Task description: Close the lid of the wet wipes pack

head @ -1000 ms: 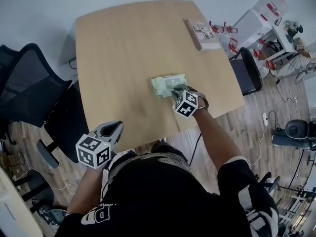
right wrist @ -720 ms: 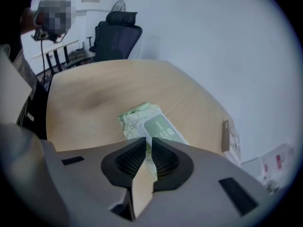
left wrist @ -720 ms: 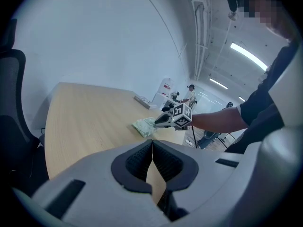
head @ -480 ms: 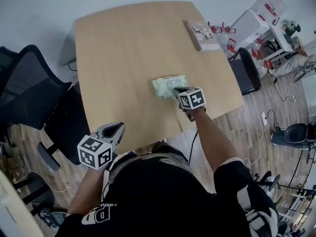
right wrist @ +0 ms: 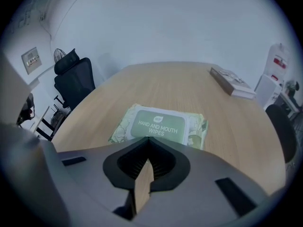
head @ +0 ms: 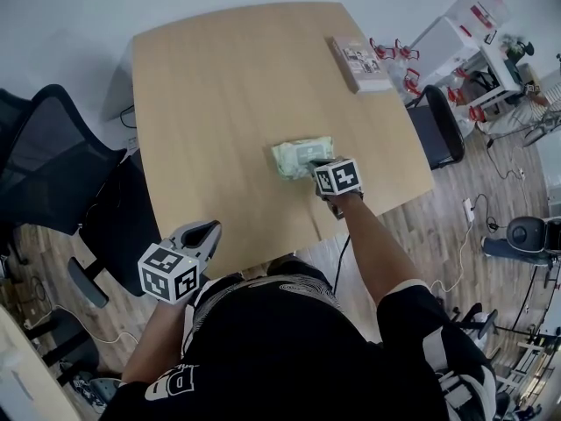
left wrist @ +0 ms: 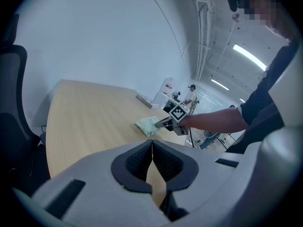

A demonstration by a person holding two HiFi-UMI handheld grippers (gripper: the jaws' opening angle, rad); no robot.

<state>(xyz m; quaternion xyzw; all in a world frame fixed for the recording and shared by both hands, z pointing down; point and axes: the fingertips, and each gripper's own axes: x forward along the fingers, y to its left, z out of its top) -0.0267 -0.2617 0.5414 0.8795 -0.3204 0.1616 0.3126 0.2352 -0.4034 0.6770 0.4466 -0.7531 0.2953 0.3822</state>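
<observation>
Two tools empty: right tool (right wrist: pixel 148 150) jaws just closed on nothing, tips beside pack (right wrist: pixel 161 126), which lay mid-desk (head: pixel 219 86); left tool (left wrist: pixel 152 152) shut, well apart. Lid (right wrist: pixel 160 125) looked flat; task seemingly done.

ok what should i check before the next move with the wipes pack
1. lid flat on the wet wipes pack: ok, looks flush.
2. right gripper fingers just closed, now shut with nothing between them: ok.
3. right gripper touching the pack: cannot tell.
4. left gripper shut, empty, well away from the pack: ok.
5. book far from the pack on the table: ok.
</observation>
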